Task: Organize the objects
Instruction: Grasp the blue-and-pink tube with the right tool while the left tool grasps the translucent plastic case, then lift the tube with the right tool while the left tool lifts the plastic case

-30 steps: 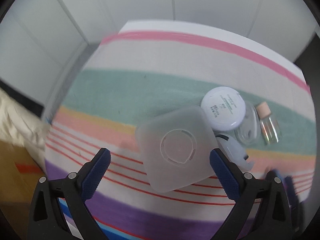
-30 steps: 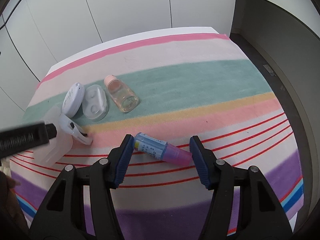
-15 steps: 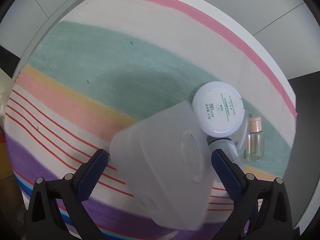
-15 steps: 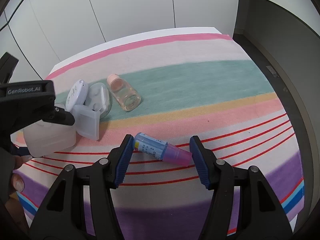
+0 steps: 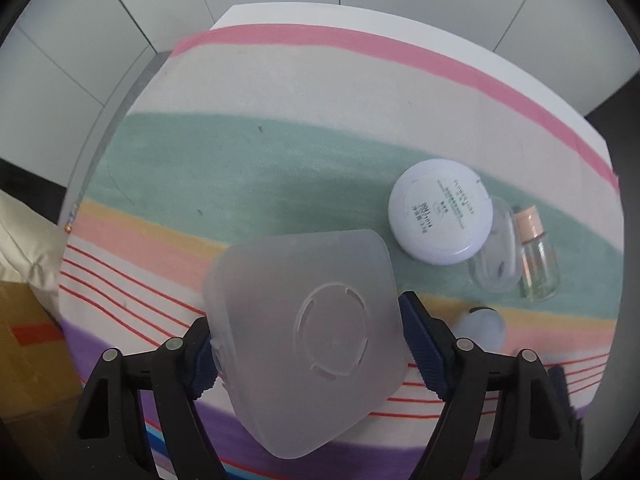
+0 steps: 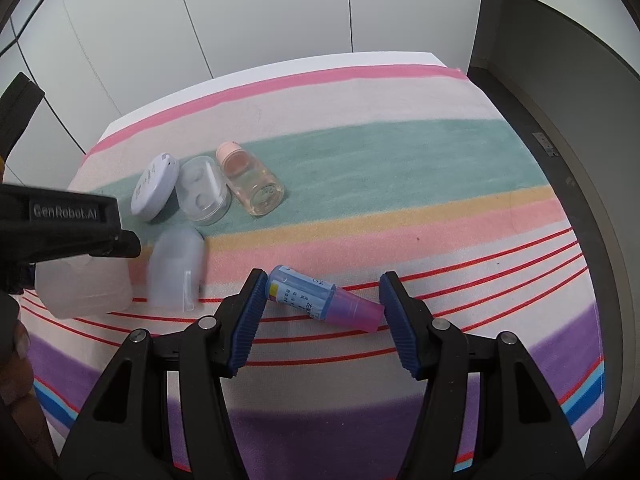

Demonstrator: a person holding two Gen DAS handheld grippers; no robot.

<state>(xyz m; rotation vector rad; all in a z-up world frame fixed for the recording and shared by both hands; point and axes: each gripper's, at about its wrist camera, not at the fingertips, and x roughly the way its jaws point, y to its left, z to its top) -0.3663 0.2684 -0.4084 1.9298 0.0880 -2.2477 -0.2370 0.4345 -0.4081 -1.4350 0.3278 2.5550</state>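
My left gripper [image 5: 308, 340] is shut on a translucent white spray bottle [image 5: 308, 340], its flat base facing the camera; in the right wrist view the bottle [image 6: 84, 284] sits at the left with its spray head [image 6: 176, 268] blurred. A round white compact [image 5: 440, 216], a clear contact lens case [image 5: 494, 256] and a small clear bottle with a pink cap [image 5: 534, 254] lie behind it on the green stripe. My right gripper [image 6: 322, 310] is open, its jaws on either side of a blue and purple tube [image 6: 324, 300] lying on the cloth.
A striped cloth [image 6: 400, 184] covers the table. White wall panels stand behind. A cardboard box [image 5: 28, 360] and cream fabric [image 5: 24, 240] sit off the table's left side. A dark wall [image 6: 560, 60] rises on the right.
My left gripper has closed on the spray bottle and lifted and turned it off the cloth. The right gripper and the tube have not moved.
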